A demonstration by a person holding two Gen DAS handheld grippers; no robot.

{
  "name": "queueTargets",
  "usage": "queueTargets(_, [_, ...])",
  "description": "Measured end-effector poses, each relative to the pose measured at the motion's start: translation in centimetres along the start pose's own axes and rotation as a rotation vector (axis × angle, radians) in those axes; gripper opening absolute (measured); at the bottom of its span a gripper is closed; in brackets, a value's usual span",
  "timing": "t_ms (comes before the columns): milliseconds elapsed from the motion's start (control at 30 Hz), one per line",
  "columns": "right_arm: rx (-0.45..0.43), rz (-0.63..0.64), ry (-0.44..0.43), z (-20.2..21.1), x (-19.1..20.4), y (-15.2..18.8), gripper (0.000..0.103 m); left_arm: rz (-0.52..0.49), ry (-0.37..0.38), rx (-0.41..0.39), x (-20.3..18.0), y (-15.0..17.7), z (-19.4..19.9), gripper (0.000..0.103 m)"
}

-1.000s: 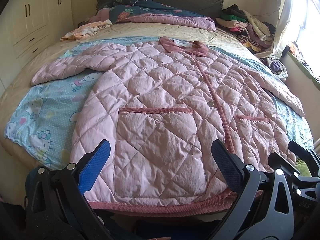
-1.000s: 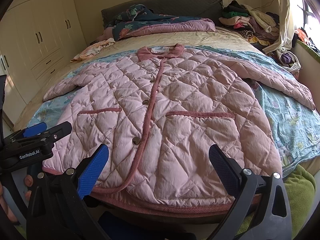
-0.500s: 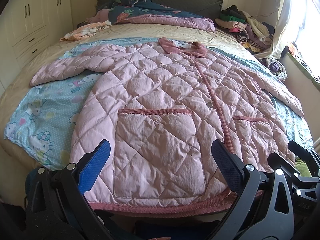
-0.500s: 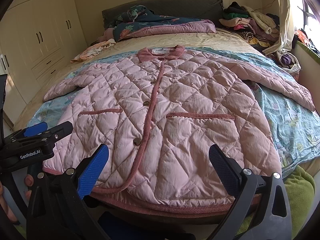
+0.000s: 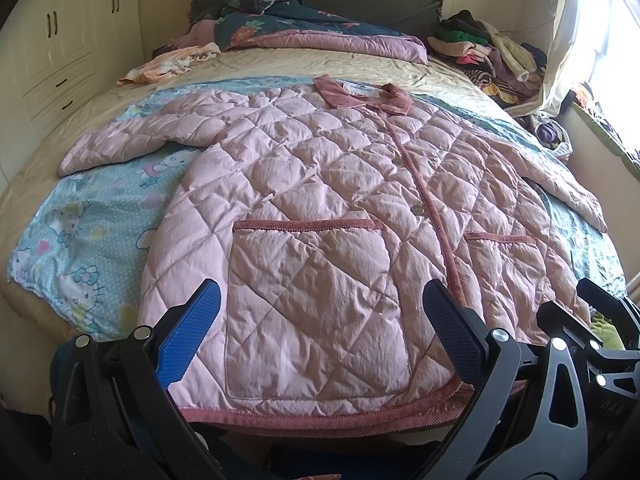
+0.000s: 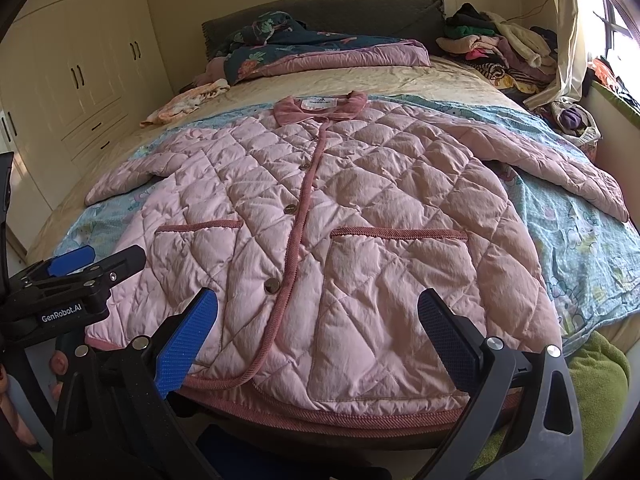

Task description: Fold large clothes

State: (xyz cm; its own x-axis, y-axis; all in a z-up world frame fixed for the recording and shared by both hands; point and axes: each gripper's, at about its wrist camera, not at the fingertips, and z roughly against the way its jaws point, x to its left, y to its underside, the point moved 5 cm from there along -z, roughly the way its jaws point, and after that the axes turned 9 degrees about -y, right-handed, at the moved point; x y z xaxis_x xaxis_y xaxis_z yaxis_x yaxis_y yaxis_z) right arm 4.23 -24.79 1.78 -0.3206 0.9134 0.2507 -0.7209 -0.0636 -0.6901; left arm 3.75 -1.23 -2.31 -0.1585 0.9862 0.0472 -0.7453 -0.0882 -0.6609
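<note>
Pink diamond-quilted padded jacket [image 5: 320, 208] buttoned, spread flat on bed [image 5: 280, 68], corduroy-trimmed pockets, left hand-held gripper [image 5: 320, 336] and right hand-held gripper [image 6: 316, 332] both spread apart, empty

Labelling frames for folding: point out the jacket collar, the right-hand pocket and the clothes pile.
collar [image 6: 320, 109], right wrist view, inner neck label.
pocket [image 6: 394, 280], right wrist view, pocket face.
clothes pile [image 6: 496, 46], right wrist view, heap's middle.

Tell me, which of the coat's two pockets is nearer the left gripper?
The pocket left of the buttoned front band, lying between the left gripper's open fingers; the other pocket sits beyond the band.
</note>
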Motion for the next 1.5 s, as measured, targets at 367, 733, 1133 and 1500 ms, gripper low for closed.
queueTargets(367, [0.018, -0.003, 0.004, -1.5, -0.9, -2.3, 0.099, -0.025, -0.010, 0.001, -1.4, -2.3, -1.8, 0.095])
queueTargets(733, [0.017, -0.049, -0.016, -3.2, -3.3, -5.7, 0.099, -0.044, -0.019, -0.014, -2.6, -4.9, -3.5, 0.095])
queueTargets(1133, [-0.006, -0.161, -0.071, -4.3, -6.4, -9.8, 0.099, -0.054, -0.018, -0.008, -4.4, -8.9, -5.7, 0.095])
queueTargets(1500, [-0.070, -0.268, -0.062, -5.3, -10.8, -14.7, 0.099, -0.032, 0.000, 0.006, -5.5, -13.3, -8.3, 0.095])
